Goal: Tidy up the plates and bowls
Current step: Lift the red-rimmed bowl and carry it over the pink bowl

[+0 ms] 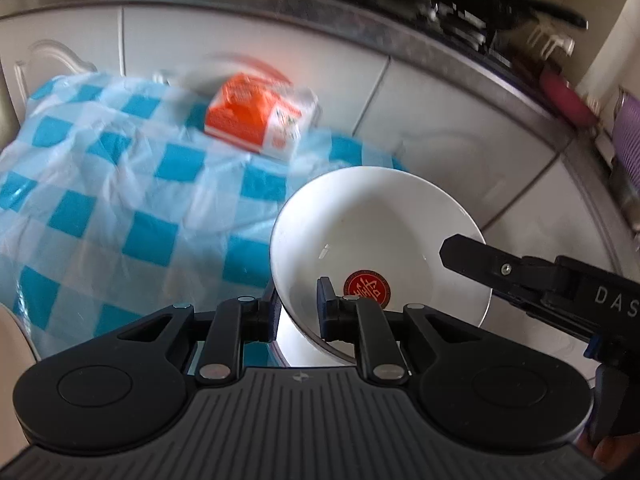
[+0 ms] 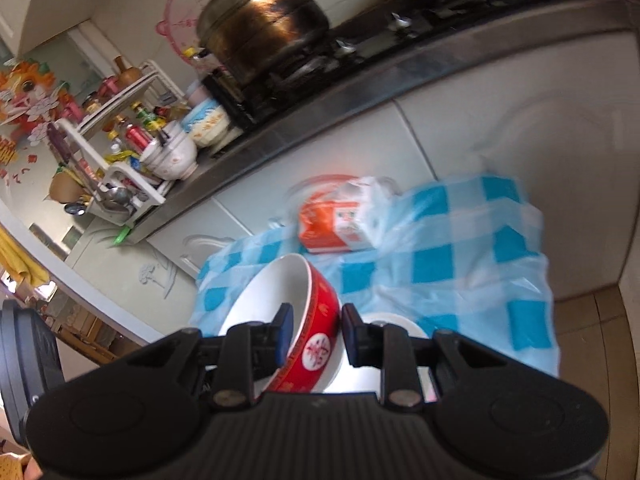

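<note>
Risks first. Both bowls are carried by rim pinch only, over the checked cloth (image 1: 120,184) on the surface, cabinets (image 1: 256,40) close behind. Thin rim grip + tilted bowls = slip or rotate in the pads if hands swing fast; frames are blurred so I'd judge they're moving. A drop means chipped ceramic, or a knock into the orange carton (image 1: 256,120) at the cloth's far edge. Second risk: the two grippers are v. near each other; right gripper's finger reaches over the white bowl's rim in left cam, so a bowl-to-gripper clash is possible when stacking.

Positions:
- White bowl (image 1: 376,240), red seal inside: left gripper (image 1: 298,308) closed on its near rim, one pad outside, one inside. Bowl tips away and to the right of the gripper, off the surface.
- Red bowl (image 2: 296,320), white inside: right gripper (image 2: 316,332) nearly closed on its wall, left pad inside, right pad on the red outside. Bowl tilted up-left, carried. Another white dish (image 2: 384,328) sits just beyond the right pad; can't tell if touching.
</note>
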A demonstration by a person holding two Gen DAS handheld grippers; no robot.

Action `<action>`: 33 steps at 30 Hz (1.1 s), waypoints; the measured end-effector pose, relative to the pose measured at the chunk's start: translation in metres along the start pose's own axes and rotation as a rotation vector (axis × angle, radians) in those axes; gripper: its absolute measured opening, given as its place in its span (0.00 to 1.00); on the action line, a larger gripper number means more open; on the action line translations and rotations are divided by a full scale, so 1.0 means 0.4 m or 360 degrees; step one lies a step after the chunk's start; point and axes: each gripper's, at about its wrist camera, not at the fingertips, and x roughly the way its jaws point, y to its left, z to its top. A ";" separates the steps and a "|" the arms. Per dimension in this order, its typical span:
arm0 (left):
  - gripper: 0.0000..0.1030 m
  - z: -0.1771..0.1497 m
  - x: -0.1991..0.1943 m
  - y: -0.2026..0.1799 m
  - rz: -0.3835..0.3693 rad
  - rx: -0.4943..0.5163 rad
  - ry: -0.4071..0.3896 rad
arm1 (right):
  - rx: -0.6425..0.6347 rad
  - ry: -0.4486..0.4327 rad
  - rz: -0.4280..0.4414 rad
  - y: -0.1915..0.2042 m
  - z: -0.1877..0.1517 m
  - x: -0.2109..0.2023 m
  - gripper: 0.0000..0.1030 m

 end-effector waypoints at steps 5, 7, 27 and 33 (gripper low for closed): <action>0.15 -0.017 0.034 -0.019 0.0059 0.0034 0.0034 | 0.0038 0.0035 -0.0020 -0.053 -0.028 0.003 0.24; 0.15 -0.021 0.044 -0.024 0.0081 0.0050 0.0044 | 0.0055 0.0057 -0.0019 -0.070 -0.039 0.007 0.24; 0.14 -0.038 0.062 -0.050 0.0152 0.0117 0.0040 | -0.0067 0.0120 -0.0105 -0.093 -0.073 0.043 0.23; 0.16 -0.040 0.059 -0.058 0.0169 0.0177 0.0033 | -0.0126 0.0138 -0.0130 -0.091 -0.076 0.052 0.23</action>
